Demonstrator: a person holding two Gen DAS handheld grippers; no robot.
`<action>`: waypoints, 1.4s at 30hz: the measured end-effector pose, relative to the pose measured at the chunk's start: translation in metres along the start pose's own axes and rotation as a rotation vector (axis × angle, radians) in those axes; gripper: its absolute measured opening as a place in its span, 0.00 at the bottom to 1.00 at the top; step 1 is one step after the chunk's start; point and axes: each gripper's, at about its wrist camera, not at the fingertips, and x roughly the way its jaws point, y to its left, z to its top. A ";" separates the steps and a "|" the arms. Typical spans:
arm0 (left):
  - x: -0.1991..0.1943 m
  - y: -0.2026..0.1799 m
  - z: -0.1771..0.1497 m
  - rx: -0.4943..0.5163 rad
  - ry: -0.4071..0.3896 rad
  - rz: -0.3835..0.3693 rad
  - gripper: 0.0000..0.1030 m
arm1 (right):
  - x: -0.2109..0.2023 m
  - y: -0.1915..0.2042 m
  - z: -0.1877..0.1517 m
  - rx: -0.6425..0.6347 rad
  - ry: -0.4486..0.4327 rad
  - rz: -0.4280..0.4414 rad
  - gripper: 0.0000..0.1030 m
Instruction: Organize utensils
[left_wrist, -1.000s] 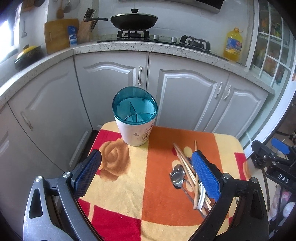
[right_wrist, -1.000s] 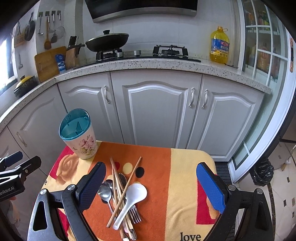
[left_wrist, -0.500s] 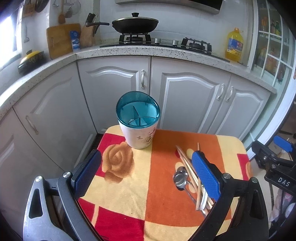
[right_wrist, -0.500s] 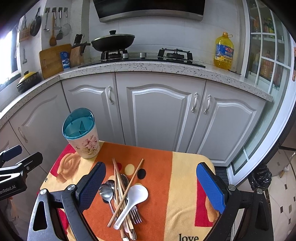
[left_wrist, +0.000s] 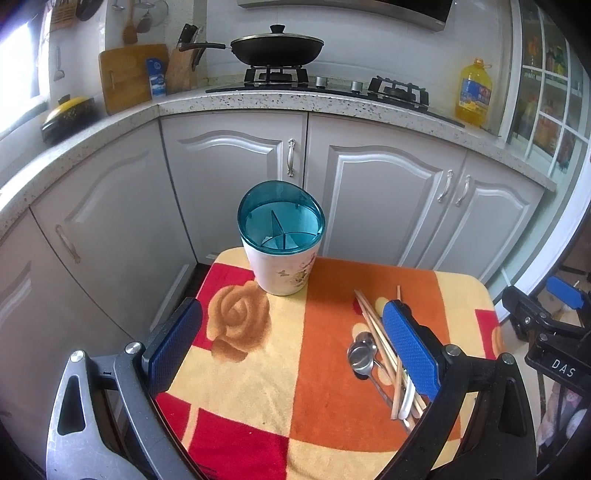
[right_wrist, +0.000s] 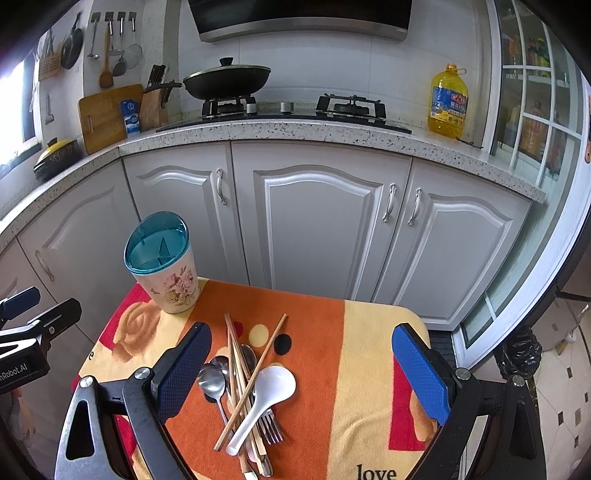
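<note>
Both the left hand-held gripper (left_wrist: 291, 347) and right hand-held gripper (right_wrist: 303, 369) are spread wide, empty; the utensil pile (right_wrist: 247, 384) lies between the right one's fingers, the holder (right_wrist: 162, 262) ahead-left.

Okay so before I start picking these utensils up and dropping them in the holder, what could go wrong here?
The chopsticks, white spoon and metal spoons lie crossed in one pile, so lifting one may drag others along. The holder stands near the table's far left corner; a nudge could tip it off. The fork sits mostly buried under the pile, so it looks hard to grip first.
</note>
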 end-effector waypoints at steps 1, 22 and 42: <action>0.000 0.000 0.000 0.000 -0.002 0.000 0.96 | 0.000 0.000 0.000 0.000 0.000 -0.001 0.95; 0.001 0.003 -0.002 -0.007 -0.008 0.021 0.96 | 0.001 -0.001 -0.005 0.012 0.007 0.023 0.95; 0.005 -0.002 -0.004 -0.006 0.001 0.020 0.96 | 0.004 -0.003 -0.005 0.028 0.029 0.037 0.95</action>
